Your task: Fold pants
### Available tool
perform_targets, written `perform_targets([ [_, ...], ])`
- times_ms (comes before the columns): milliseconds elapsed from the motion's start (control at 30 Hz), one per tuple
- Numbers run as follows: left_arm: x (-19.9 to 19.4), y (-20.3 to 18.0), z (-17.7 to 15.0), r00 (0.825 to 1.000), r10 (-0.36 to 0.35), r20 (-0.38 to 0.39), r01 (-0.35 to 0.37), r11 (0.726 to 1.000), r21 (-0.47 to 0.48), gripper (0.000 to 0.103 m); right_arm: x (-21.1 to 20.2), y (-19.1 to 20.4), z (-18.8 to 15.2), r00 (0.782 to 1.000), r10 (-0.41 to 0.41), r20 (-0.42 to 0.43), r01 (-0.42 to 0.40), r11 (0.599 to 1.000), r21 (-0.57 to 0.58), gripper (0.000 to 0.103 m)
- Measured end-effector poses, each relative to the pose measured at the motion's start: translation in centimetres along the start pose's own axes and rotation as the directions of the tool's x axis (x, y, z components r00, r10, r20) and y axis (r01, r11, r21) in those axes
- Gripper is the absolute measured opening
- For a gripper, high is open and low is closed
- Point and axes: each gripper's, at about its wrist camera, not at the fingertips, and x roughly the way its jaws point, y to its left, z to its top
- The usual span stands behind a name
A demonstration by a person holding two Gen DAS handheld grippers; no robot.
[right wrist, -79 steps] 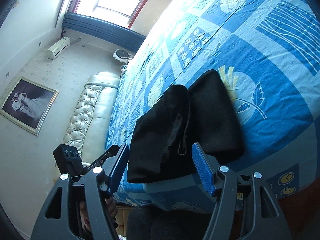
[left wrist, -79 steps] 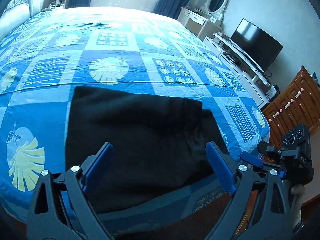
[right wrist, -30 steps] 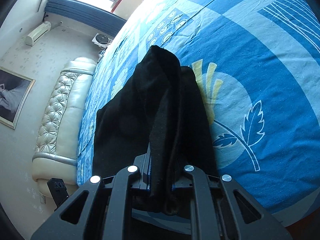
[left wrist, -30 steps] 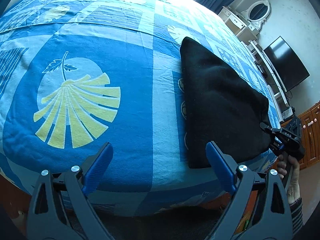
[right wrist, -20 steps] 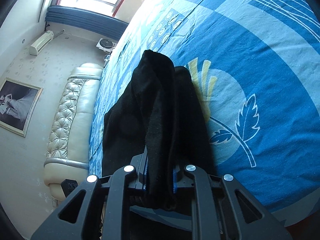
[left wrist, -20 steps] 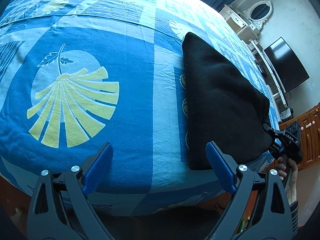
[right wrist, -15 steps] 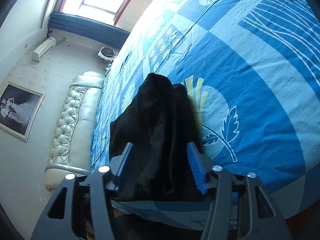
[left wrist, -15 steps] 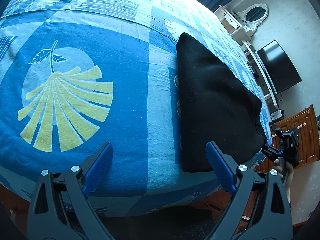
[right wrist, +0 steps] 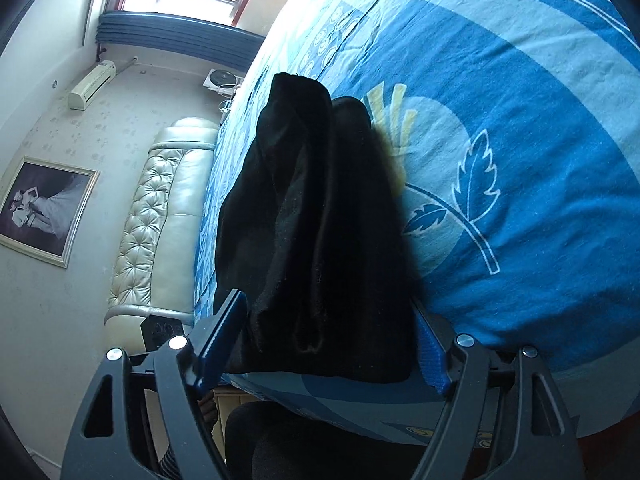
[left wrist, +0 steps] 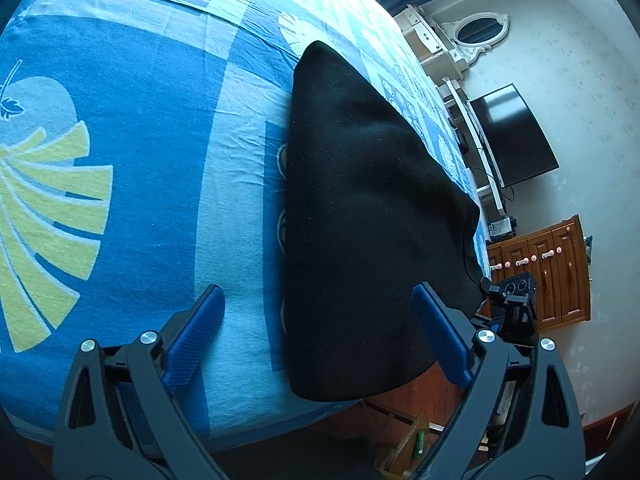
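The black fleecy pants (left wrist: 360,208) lay folded into a compact stack near the edge of the bed with the blue patterned bedspread (left wrist: 152,152), layers doubled over each other. The left tongs (left wrist: 318,338) stood wide and gripped nothing. The right tongs (right wrist: 326,346) were also spread wide, straddling the stack's near end without clamping it. The folding looked essentially done; at most a little tidying seemed left.

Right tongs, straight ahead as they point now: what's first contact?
Most likely the folded black pants: their near edge already sits between the open right tongs, on the blue bedspread. Depth is hard to judge through the fisheye.
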Motion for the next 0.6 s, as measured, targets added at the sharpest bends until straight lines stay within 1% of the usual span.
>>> perform_targets([
  [33, 0.2, 0.0, 0.1, 1.0, -0.029, 0.001, 0.029, 0.999, -0.018, 0.094, 0.1, 0.2, 0.0, 1.0, -0.015, -0.001, 0.015, 1.0, -0.014, 0.076],
  [67, 0.5, 0.0, 0.1, 0.998, -0.056, -0.002, 0.056, 0.998, -0.032, 0.093, 0.2, 0.4, -0.2, 0.999, -0.037, -0.004, 0.036, 0.999, -0.029, 0.069],
  [100, 0.9, 0.0, 0.2, 0.996, -0.086, -0.014, 0.085, 0.996, -0.041, 0.083, 0.4, 0.5, -0.2, 0.998, -0.067, -0.014, 0.067, 0.997, -0.049, 0.058],
  [133, 1.5, -0.2, 0.1, 0.994, -0.105, -0.04, 0.103, 0.993, -0.05, 0.065, 0.4, 0.5, -0.3, 0.996, -0.082, -0.017, 0.081, 0.995, -0.059, 0.056],
  [167, 2.1, -0.3, 0.1, 0.995, -0.083, -0.057, 0.079, 0.995, -0.062, 0.061, 0.3, 0.3, -0.3, 0.997, -0.078, -0.014, 0.077, 0.996, -0.054, 0.054],
  [200, 2.4, -0.4, 0.0, 0.996, -0.07, -0.058, 0.068, 0.997, -0.049, 0.054, 0.2, 0.1, -0.3, 0.997, -0.077, -0.013, 0.076, 0.996, -0.048, 0.05],
  [233, 2.3, -0.6, 0.0, 0.996, -0.068, -0.054, 0.067, 0.997, -0.03, 0.046, 0.2, 0.0, -0.4, 0.997, -0.074, -0.012, 0.073, 0.996, -0.047, 0.049],
  [267, 2.1, -0.6, -0.1, 0.996, -0.07, -0.048, 0.069, 0.997, -0.023, 0.043, 0.0, 0.0, -0.4, 0.998, -0.07, -0.008, 0.07, 0.996, -0.052, 0.048],
  [333, 1.5, -0.6, -0.2, 0.996, -0.085, -0.028, 0.085, 0.996, -0.032, 0.031, 0.1, 0.3, -0.6, 0.998, -0.071, 0.0, 0.07, 0.995, -0.072, 0.045],
  [367, 1.1, -0.7, -0.2, 0.996, -0.091, -0.018, 0.09, 0.995, -0.031, 0.03, 0.1, 0.6, -0.6, 0.998, -0.065, 0.001, 0.065, 0.995, -0.078, 0.043],
  [433, 0.7, -1.0, -0.1, 0.998, -0.07, -0.005, 0.069, 0.998, -0.012, 0.027, 0.5, 1.0, -0.7, 0.998, -0.065, -0.005, 0.065, 0.994, -0.087, 0.041],
  [600, -1.5, -0.5, -0.1, 0.999, -0.026, 0.035, 0.026, 1.0, 0.008, 0.026, 2.4, 2.5, -0.7, 0.997, -0.063, -0.034, 0.059, 0.991, -0.121, 0.04],
])
